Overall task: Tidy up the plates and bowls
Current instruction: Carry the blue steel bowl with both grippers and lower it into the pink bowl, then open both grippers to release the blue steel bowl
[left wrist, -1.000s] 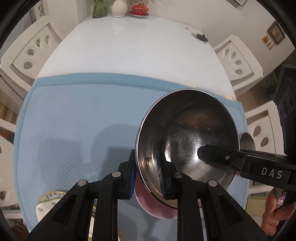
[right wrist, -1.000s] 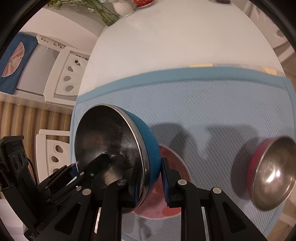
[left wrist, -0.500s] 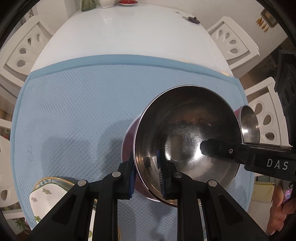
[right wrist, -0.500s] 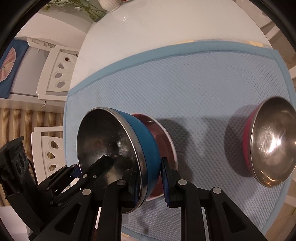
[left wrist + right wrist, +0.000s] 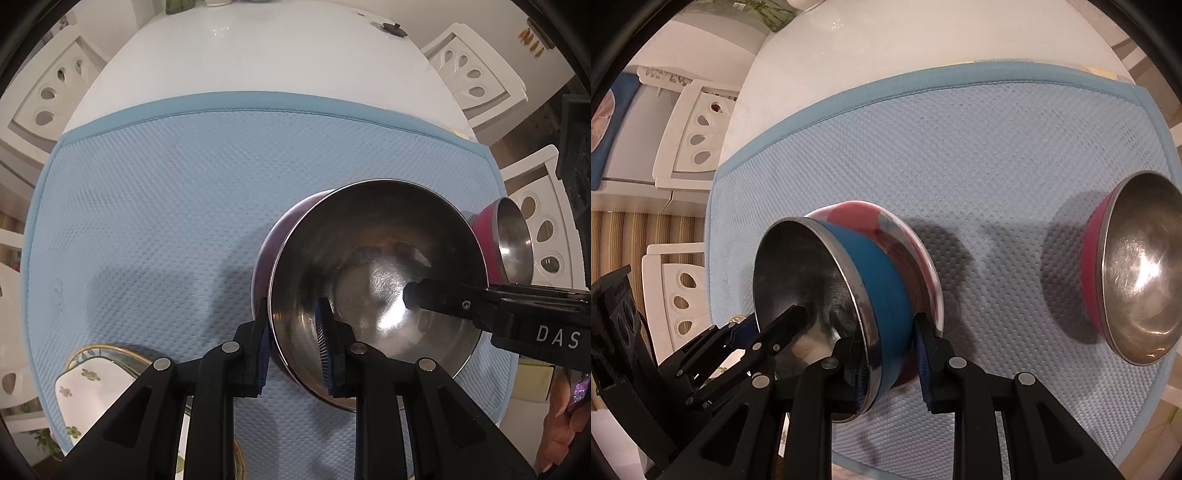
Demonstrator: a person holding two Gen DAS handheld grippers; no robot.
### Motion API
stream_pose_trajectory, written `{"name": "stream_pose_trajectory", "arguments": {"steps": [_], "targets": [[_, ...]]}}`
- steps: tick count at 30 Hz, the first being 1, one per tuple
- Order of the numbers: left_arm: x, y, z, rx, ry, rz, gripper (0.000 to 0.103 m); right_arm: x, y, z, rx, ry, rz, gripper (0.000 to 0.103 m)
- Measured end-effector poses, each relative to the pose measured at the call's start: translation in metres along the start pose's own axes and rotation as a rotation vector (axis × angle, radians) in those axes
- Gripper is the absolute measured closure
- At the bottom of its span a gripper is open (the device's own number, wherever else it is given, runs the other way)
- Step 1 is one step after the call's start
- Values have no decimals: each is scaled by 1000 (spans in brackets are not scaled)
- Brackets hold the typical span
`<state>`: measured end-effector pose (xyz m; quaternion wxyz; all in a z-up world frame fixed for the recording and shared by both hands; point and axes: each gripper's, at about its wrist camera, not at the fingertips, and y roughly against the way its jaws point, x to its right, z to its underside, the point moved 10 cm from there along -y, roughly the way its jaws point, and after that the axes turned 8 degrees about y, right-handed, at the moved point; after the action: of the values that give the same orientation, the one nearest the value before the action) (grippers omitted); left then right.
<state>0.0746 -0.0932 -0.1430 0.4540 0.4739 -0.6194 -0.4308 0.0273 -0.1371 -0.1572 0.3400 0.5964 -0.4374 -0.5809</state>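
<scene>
Both grippers, left (image 5: 295, 343) and right (image 5: 892, 365), clamp the blue bowl's (image 5: 882, 280) rim over the pink plate (image 5: 923, 254) on the mat (image 5: 979, 166).

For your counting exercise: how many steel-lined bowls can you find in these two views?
2: a blue bowl held in both claws over a pink plate, and a red bowl alone on the mat's right side. Others may be hidden.

The left gripper (image 5: 293, 347) is matte black plastic, with 2 angular fingers, ribbed dark-blue pads and 4 round silver screw heads. The right gripper (image 5: 888, 369) has the same build; seen from the left wrist at 3 o'clock, its black body carries white "DAS" lettering and 1 small screw.
</scene>
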Motion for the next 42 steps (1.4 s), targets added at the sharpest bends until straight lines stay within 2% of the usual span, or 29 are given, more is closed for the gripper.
{"name": "stream_pose_trajectory", "arguments": {"steps": [21, 36, 39, 42], "targets": [[-7, 16, -2, 49, 24, 10, 73, 3, 13, -4, 21, 20, -7, 78], [-16, 17, -2, 33, 54, -42, 70, 8, 21, 0, 28, 6, -55, 77], [-15, 18, -1, 28, 62, -47, 67, 8, 24, 1, 29, 4, -73, 75], [-11, 20, 1, 2, 86, -50, 61, 7, 27, 1, 34, 9, -99, 64]]}}
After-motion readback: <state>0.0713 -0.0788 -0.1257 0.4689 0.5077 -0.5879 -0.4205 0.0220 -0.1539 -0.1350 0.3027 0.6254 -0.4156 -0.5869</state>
